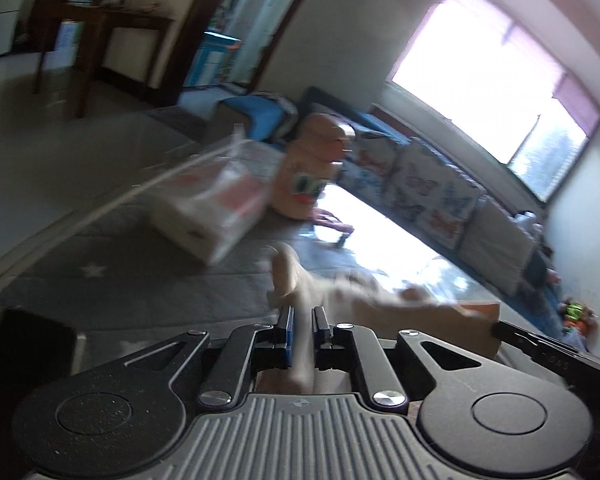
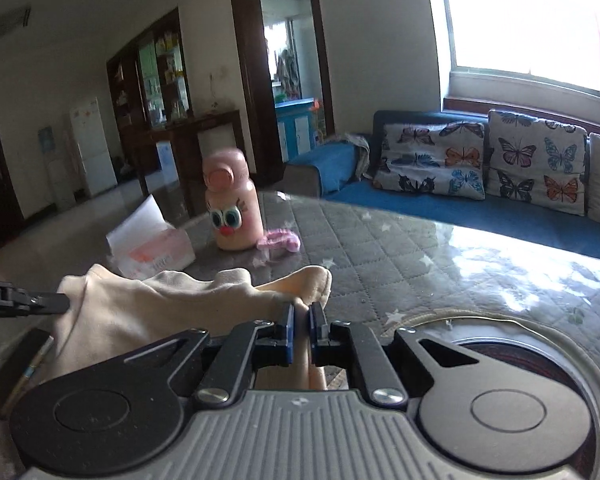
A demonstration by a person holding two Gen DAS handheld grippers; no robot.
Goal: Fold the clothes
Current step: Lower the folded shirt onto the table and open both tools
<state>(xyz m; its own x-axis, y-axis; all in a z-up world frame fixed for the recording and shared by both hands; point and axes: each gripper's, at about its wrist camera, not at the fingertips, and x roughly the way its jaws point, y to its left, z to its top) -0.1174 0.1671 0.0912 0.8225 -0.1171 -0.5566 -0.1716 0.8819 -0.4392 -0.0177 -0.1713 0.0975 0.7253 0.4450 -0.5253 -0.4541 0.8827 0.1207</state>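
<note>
Garment: cream cloth (image 2: 148,304), stretched between both grippers.
Left gripper (image 1: 302,312): clamped on cloth.
Right gripper (image 2: 302,312): clamped likewise.
Technique: keep the edge taut, corners level.

No word or number comes through clearly in either view. The tissue box (image 2: 152,248) carries orange-red print on its side, but it is too soft to spell out from the right wrist and smeared by blur from the left wrist. There are faint raised characters on the other gripper's black arm (image 1: 556,364) at the right edge of the left wrist view, too small to make out.
</note>
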